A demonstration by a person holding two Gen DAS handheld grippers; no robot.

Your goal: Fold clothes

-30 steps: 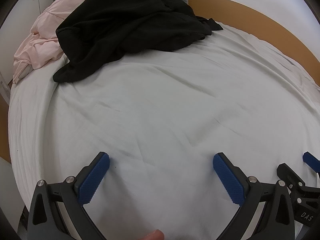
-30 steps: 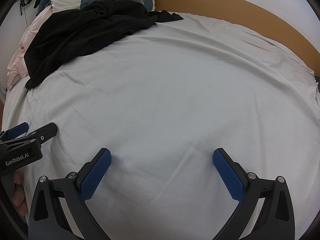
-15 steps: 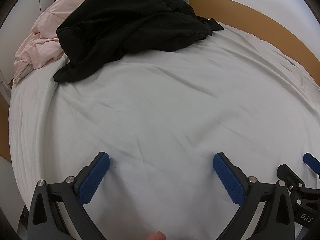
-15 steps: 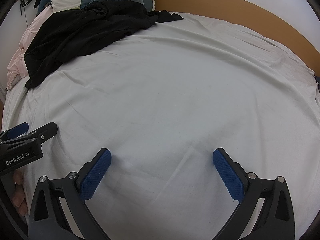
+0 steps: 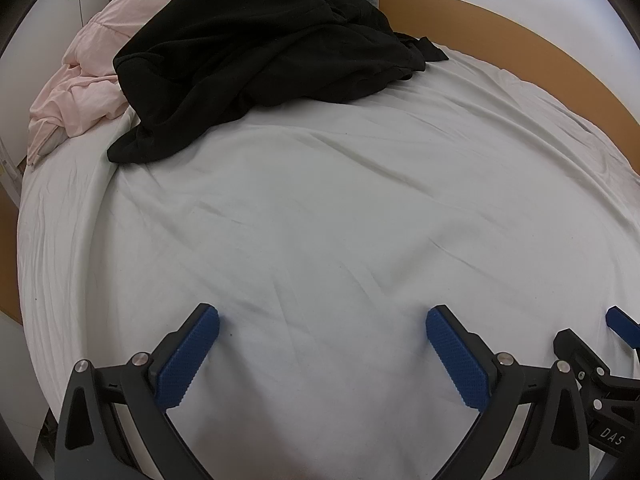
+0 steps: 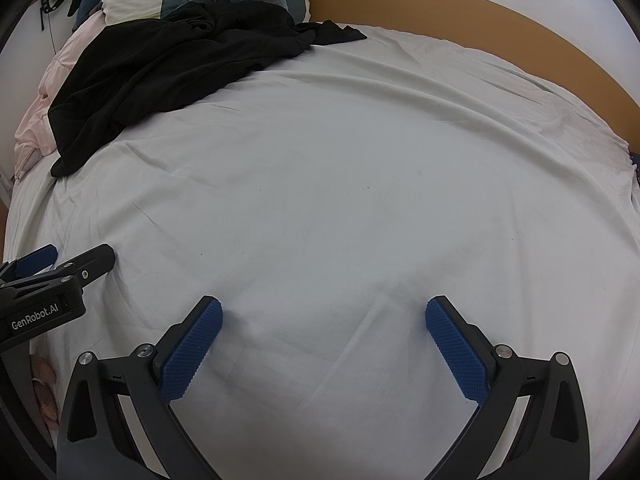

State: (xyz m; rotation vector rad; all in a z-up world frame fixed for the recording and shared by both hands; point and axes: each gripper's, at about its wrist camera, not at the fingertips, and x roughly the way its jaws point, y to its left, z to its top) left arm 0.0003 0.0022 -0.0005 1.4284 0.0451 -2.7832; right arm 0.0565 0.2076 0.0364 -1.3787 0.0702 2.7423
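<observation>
The black garment (image 5: 256,60) lies crumpled at the far left of the white sheet (image 5: 340,220), partly over the pink duvet (image 5: 84,84) and below the wooden headboard (image 5: 500,36); it looks soft, limp and light, so it should drape and bunch, and the loose corner trailing lowest onto the sheet seems the easiest hold. The left gripper (image 5: 322,344) and right gripper (image 6: 323,334) hover over the sheet with jaws spread wide, holding nothing. Compared with the earlier frames, almost nothing has changed.

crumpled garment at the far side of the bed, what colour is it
Black garment, plain with no visible pattern; clearest in the left wrist view.
</observation>
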